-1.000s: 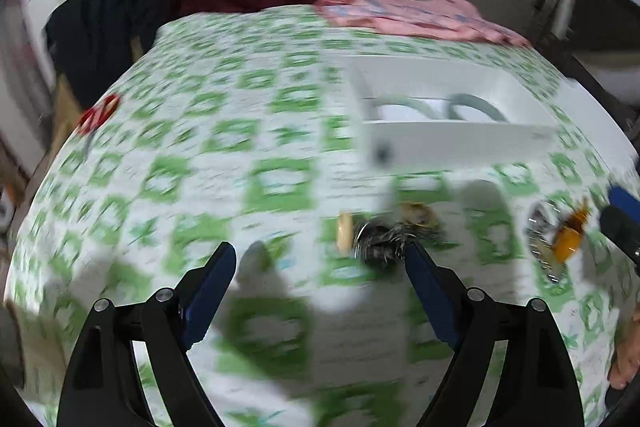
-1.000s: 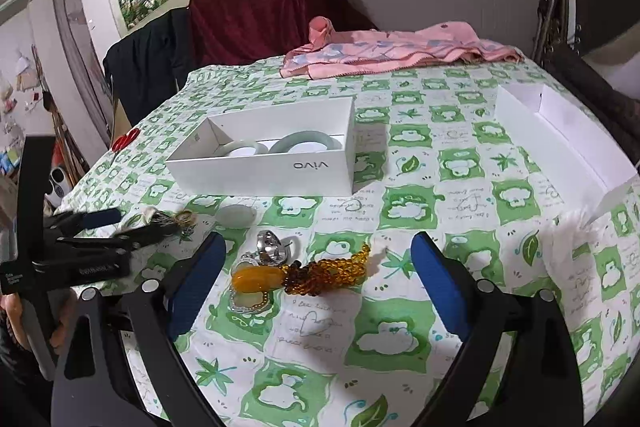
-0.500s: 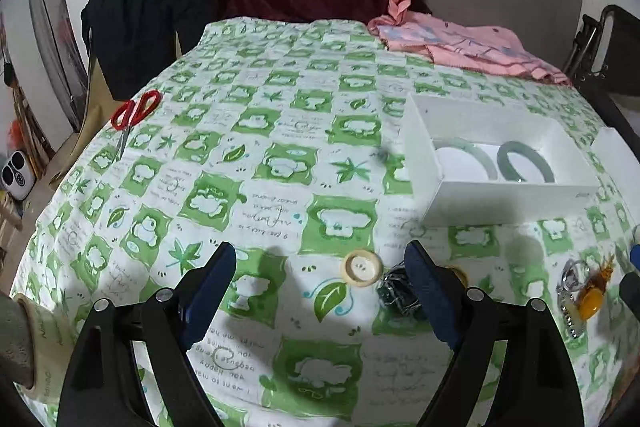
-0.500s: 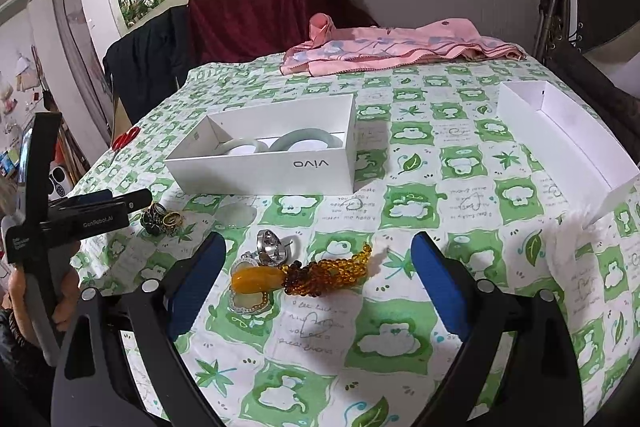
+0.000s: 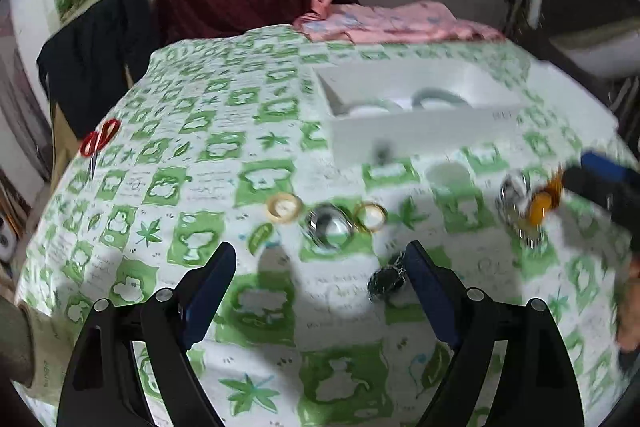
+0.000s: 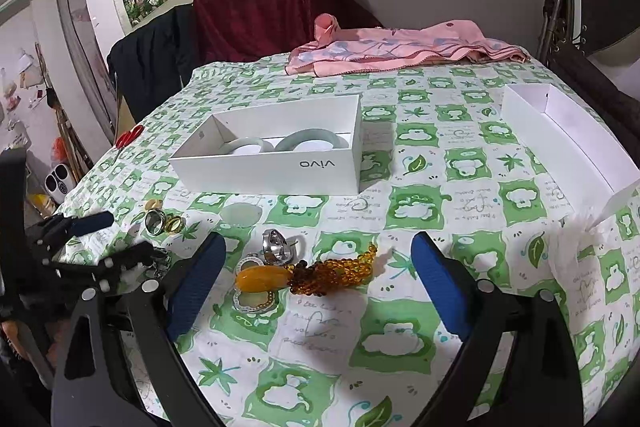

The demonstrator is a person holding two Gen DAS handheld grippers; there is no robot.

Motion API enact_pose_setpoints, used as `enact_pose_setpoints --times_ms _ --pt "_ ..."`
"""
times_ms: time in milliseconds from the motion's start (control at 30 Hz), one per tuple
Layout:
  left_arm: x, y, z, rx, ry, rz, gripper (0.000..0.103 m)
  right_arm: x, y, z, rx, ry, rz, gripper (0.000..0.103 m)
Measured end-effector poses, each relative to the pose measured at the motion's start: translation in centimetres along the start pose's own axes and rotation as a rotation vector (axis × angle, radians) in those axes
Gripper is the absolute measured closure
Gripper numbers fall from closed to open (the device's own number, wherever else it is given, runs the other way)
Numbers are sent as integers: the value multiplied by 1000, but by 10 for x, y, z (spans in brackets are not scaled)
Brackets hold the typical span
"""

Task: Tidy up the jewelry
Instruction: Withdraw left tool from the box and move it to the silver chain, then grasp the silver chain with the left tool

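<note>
At the far left edge of the worktop (image 6: 420, 195), which wears a green-and-white checked cloth, a pair of red scissors (image 5: 99, 143) lies well apart from the jewelry. The left gripper (image 5: 320, 275) hovers low over the cloth with its blue-padded jaws spread wide and nothing between them; a dark, blurred clump of chain (image 5: 386, 279) lies just beside the inner face of its right-hand finger. Just beyond its fingertips three rings sit in a row: a pale gold ring (image 5: 285, 207), a broad silver ring (image 5: 329, 225) and a yellow gold ring (image 5: 372, 216), the last two touching or nearly so. Farther back stands the white vivo box (image 6: 276, 155), open-topped, with two pale green bangles (image 6: 310, 143) lying inside. To the right, the right gripper (image 6: 318, 275) is likewise wide open and holds nothing, and between its jaws lie a silver ring (image 6: 276, 247), an amber pendant (image 6: 262, 279) and an amber bead string (image 6: 340, 269). At the far right an empty white box lid (image 6: 560, 131) rests near the worktop's edge.
</note>
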State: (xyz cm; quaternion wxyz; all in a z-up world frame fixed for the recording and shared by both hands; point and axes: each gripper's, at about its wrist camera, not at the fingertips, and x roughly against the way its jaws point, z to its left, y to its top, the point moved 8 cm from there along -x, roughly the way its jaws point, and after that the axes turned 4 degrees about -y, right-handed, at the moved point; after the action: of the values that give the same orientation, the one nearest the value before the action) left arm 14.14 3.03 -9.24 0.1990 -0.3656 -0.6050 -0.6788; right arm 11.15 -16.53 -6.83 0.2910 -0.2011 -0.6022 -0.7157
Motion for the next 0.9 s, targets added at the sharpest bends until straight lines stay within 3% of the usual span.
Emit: enact_pose_setpoints --times_ms 200,300,467,600,667,800,900 --pt "2 9 29 143 -8 -27 18 5 2 0 -5 7 -21 14" --pt "8 8 30 174 -69 -31 19 12 3 1 -17 26 -35 14" --pt "21 1 -1 45 -80 -67 20 20 -9 10 -4 49 -22 15" --pt "13 -6 -23 -63 -51 -36 21 26 -17 19 33 45 -29 16" --pt "9 -6 -30 -89 -45 -24 25 26 -16 21 40 43 -35 16" --pt "-6 -10 -32 -82 -52 37 57 24 -17 17 22 48 -22 19" --pt "-10 -8 -29 -56 -53 42 58 23 -17 16 15 50 -19 20"
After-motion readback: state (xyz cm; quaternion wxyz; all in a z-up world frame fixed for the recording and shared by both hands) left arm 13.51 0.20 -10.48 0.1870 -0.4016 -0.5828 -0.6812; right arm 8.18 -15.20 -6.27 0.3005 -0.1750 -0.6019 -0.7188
